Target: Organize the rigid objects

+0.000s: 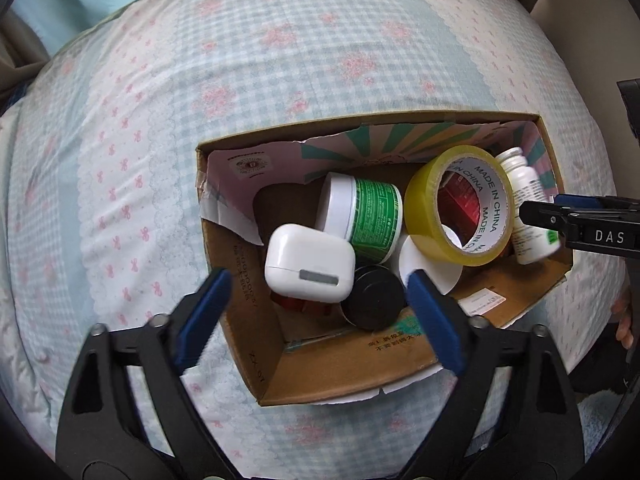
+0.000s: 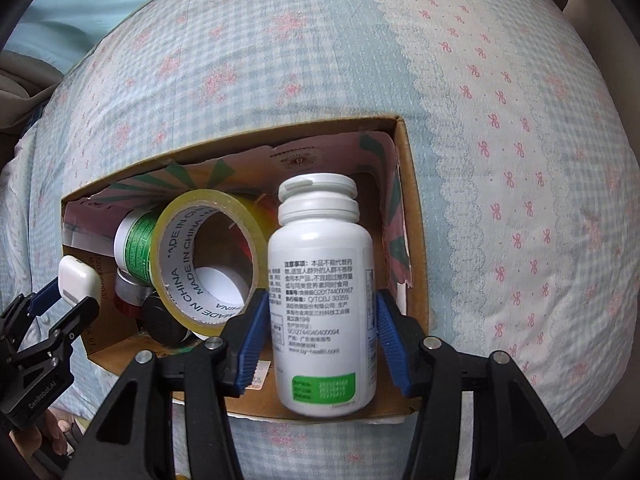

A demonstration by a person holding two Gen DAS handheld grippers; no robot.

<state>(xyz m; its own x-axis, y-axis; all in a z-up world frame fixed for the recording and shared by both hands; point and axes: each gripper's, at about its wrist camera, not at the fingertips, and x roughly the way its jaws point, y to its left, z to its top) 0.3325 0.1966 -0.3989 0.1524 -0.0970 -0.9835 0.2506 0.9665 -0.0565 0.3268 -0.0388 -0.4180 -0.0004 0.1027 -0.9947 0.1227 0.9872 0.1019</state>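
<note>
An open cardboard box (image 1: 248, 344) (image 2: 412, 184) sits on a patterned bedspread. It holds a white earbuds case (image 1: 310, 268) (image 2: 76, 284), a green-labelled white jar (image 1: 362, 216) (image 2: 134, 242), a yellow tape roll (image 1: 460, 204) (image 2: 208, 260), a black lid (image 1: 374, 298) and a white pill bottle (image 1: 528, 208) (image 2: 322, 292). My left gripper (image 1: 320, 300) is open over the box, its fingers either side of the earbuds case. My right gripper (image 2: 320, 336) has its blue pads on both sides of the white pill bottle, at the box's right end.
The blue-and-white checked bedspread (image 1: 280, 48) with pink flowers surrounds the box. A red item (image 1: 460, 196) shows through the tape roll. A white disc (image 1: 424, 268) lies under the roll. The right gripper (image 1: 580, 224) enters the left wrist view from the right.
</note>
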